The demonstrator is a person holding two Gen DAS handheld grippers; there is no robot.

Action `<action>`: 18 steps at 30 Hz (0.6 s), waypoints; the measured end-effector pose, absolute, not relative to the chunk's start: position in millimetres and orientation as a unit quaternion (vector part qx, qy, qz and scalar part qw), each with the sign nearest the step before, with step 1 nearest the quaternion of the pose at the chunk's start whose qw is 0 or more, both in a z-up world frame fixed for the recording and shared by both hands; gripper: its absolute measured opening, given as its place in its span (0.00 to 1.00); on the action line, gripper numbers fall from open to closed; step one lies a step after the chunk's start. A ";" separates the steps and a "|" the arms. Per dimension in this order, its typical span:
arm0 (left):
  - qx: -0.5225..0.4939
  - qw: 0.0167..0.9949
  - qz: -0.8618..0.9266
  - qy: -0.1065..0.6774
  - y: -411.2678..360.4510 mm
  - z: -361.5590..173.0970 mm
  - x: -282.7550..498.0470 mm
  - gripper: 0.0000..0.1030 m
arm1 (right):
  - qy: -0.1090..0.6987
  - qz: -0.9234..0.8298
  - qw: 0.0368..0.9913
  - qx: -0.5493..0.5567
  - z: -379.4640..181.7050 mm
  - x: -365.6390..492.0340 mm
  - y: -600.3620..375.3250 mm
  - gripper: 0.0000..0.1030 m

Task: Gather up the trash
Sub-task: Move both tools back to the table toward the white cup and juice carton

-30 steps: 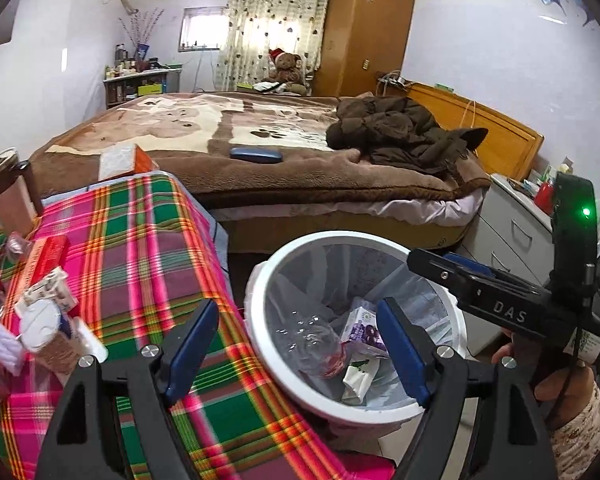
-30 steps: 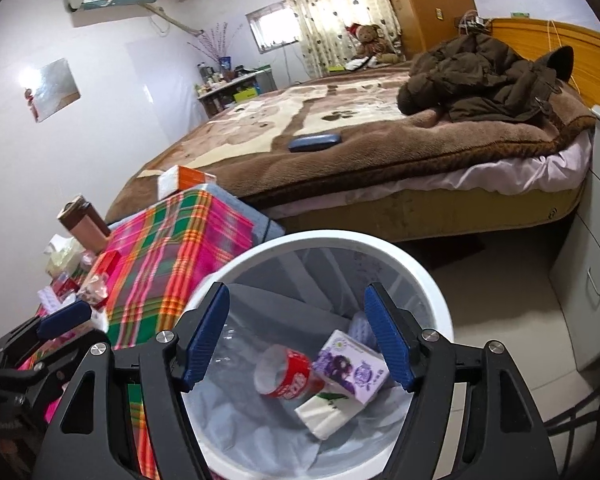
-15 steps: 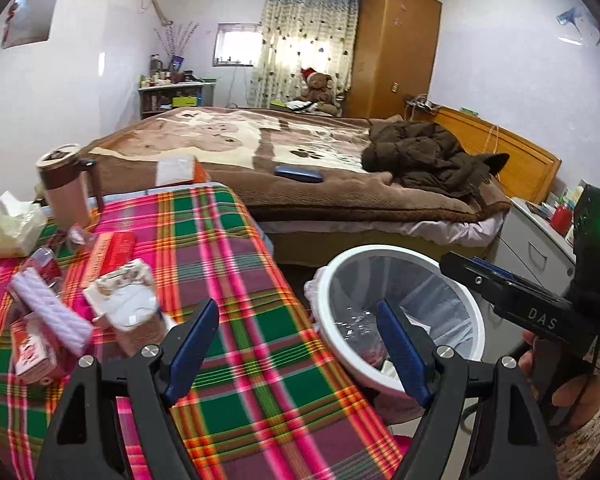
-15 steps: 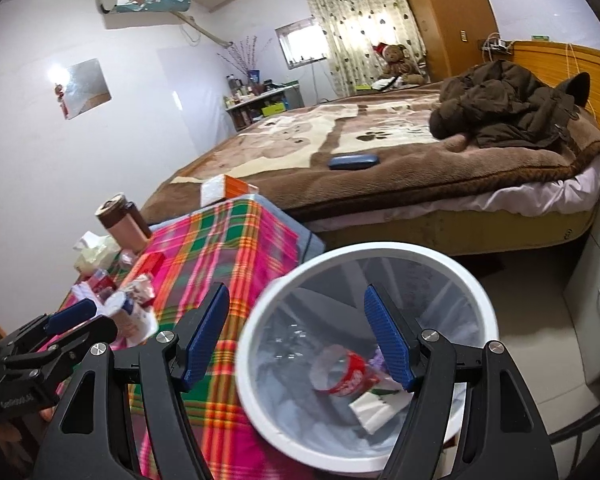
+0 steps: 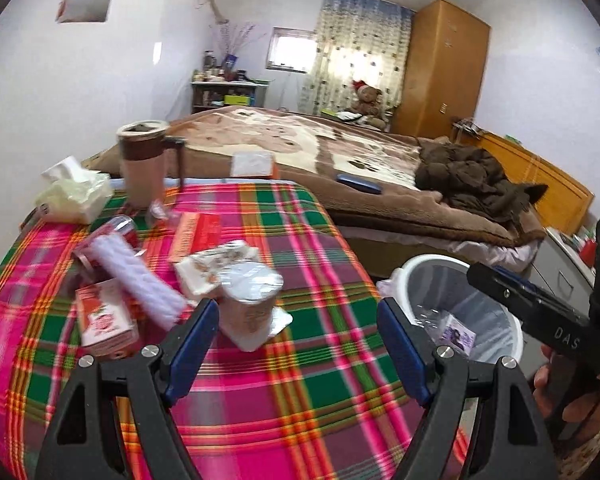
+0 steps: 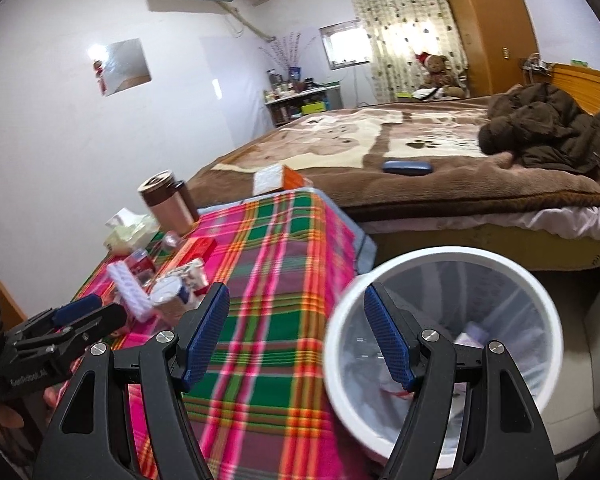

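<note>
Round white bin (image 6: 444,258), glossy plastic liner (image 6: 516,304) inside

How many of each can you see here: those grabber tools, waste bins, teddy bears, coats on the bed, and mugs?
Tools: 2, the left tool and the right tool, both open and empty
Waste bin: 1
Teddy bear: 1
Coat: 1
Mug: 1
Total: 6

Grippers swing from bin to table

The left gripper (image 5: 298,336), earlier framing the trash bin (image 5: 504,354), now has a foil-lidded cup (image 5: 250,304) just ahead between its jaws; the right gripper (image 6: 296,338) now straddles the plaid tablecloth (image 6: 276,292) and the bin's rim.
</note>
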State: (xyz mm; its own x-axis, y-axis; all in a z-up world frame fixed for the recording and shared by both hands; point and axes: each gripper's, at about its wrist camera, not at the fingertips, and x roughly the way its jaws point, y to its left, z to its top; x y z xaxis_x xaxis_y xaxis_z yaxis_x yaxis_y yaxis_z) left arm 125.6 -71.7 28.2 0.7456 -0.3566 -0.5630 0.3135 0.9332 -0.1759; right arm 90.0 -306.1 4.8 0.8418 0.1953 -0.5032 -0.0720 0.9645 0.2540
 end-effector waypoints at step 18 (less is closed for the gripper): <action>-0.069 0.938 -0.073 0.333 32.0 2.9 147.9 0.80 | 0.323 0.136 0.935 0.060 -15.8 125.2 -220.2 0.69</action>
State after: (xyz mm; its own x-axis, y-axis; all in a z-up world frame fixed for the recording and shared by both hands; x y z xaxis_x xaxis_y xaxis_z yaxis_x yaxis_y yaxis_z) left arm 147.9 32.0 2.9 0.7679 -0.1827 -0.6139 0.0903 0.9798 -0.1786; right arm 125.2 -220.2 -15.8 0.7541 0.2928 -0.5879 -0.2150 0.9558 0.2003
